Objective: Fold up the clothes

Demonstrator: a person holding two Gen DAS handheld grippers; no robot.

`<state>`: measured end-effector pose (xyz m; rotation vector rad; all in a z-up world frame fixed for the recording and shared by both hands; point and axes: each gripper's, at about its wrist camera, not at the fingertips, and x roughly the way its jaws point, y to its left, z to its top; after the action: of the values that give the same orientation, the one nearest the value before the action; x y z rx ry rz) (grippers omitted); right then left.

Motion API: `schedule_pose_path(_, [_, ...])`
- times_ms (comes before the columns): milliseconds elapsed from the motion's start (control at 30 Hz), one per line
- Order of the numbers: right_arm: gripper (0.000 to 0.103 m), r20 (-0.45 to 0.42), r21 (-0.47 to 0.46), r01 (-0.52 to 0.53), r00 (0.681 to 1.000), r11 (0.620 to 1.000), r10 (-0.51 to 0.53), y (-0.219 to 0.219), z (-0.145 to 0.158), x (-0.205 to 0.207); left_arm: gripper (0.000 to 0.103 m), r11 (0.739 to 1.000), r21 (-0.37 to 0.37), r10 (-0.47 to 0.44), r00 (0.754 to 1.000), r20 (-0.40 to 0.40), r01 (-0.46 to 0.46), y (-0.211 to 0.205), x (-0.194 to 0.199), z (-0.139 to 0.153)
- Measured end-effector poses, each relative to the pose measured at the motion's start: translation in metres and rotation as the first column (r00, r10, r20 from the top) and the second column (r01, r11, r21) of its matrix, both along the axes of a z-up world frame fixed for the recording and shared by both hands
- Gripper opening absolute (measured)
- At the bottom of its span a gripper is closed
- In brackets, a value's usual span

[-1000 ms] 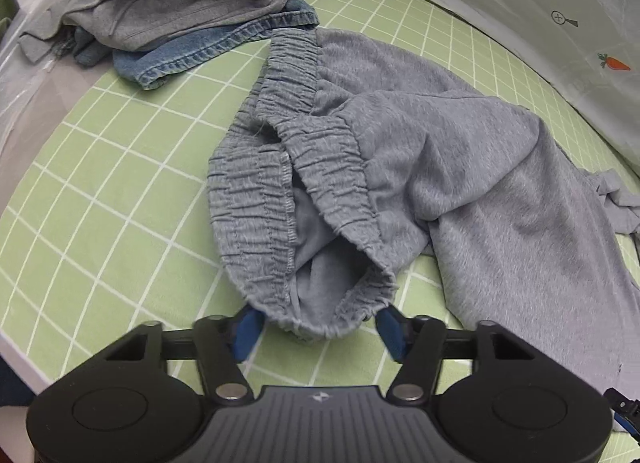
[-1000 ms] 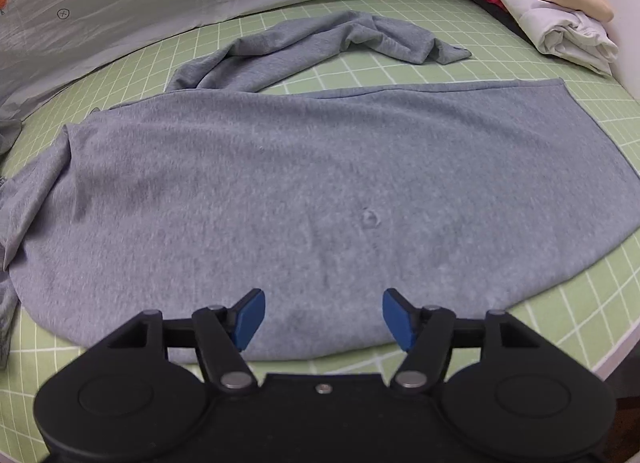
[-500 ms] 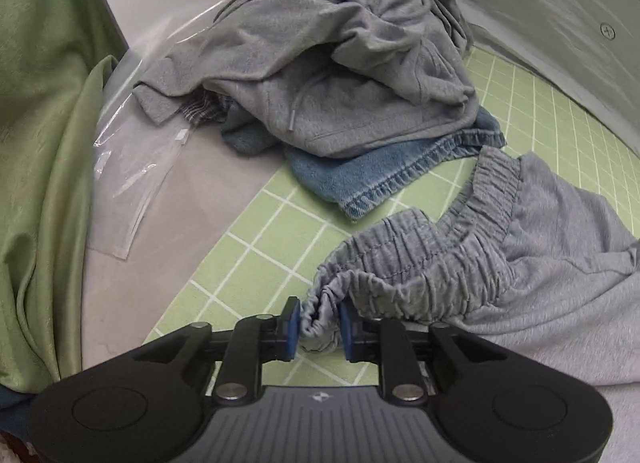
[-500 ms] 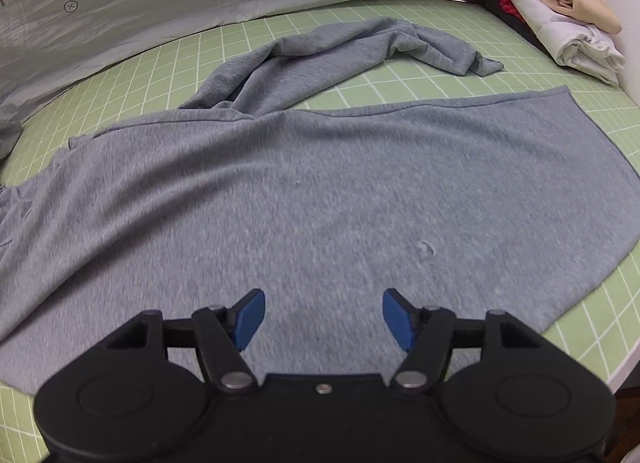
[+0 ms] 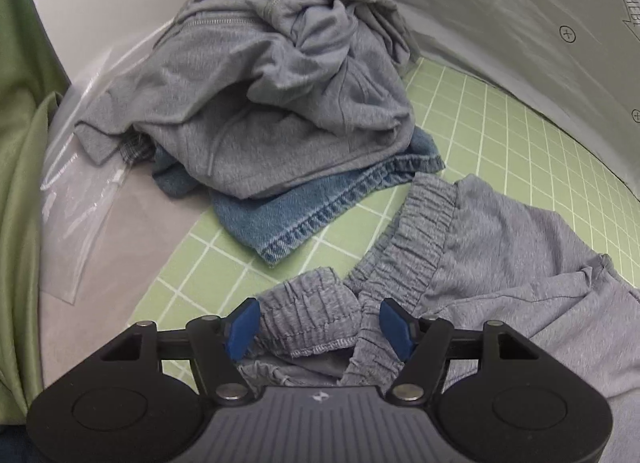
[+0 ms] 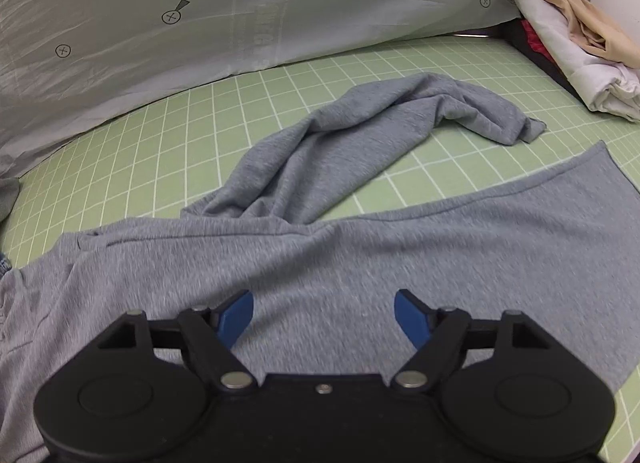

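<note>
Grey sweatpants (image 5: pixel 500 247) lie spread over the green gridded mat (image 5: pixel 500 131) on the table, waistband bunched at the near-left corner. The left claw (image 5: pixel 318 325) sits right at that elastic waistband (image 5: pixel 308 315), its blue pads wide apart with the gathered cloth between them but not pinched; it has hold of nothing. The right claw (image 6: pixel 323 317) hovers over the broad flat part of the pants, also fully open and empty. One leg (image 6: pixel 372 131) lies crumpled and twisted toward the back of the mat, the other stretches out smooth to the right, so the pants are laid out but not folded. This would fit either a waistband just let go or one about to be gripped.

A heap of clothes (image 5: pixel 260 103) with jeans (image 5: pixel 320 199) under it waits at the left; a folded stack (image 6: pixel 572 51) sits far right, likely the done pile. The pale backdrop sheet (image 6: pixel 160 43) carries a carrot print and an arrow reading "LOOK HERE".
</note>
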<state>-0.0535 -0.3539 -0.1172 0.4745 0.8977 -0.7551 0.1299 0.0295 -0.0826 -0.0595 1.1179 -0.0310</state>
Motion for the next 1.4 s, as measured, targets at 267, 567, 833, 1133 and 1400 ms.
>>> schedule_pose_path(267, [0.080,0.034,-0.005,0.034,0.999,0.999,-0.034,-0.034,0.001,0.031,0.069,1.000,-0.008,-0.017,1.000,0.018,0.017,-0.007,0.022,0.007])
schedule_pose_path(567, [0.083,0.124,0.081,0.078,0.988,0.994,-0.088,-0.099,-0.010,0.091,0.072,0.993,-0.006,-0.121,0.993,-0.017,0.121,-0.064,0.079,-0.016])
schedule_pose_path(833, [0.082,0.048,0.104,0.118,0.991,0.988,-0.123,-0.118,-0.031,0.115,0.072,0.990,0.031,-0.139,0.989,-0.055,0.141,-0.094,0.102,-0.035])
schedule_pose_path(1133, [0.043,-0.006,0.029,0.041,0.999,0.999,-0.040,-0.118,-0.033,0.121,0.056,0.986,0.062,-0.148,0.986,-0.070,0.153,-0.107,0.107,-0.043])
schedule_pose_path(1400, [0.005,0.057,-0.013,-0.011,0.998,1.000,0.012,-0.120,-0.020,0.122,0.023,0.986,0.071,-0.153,0.988,0.026,0.151,-0.107,0.111,-0.018])
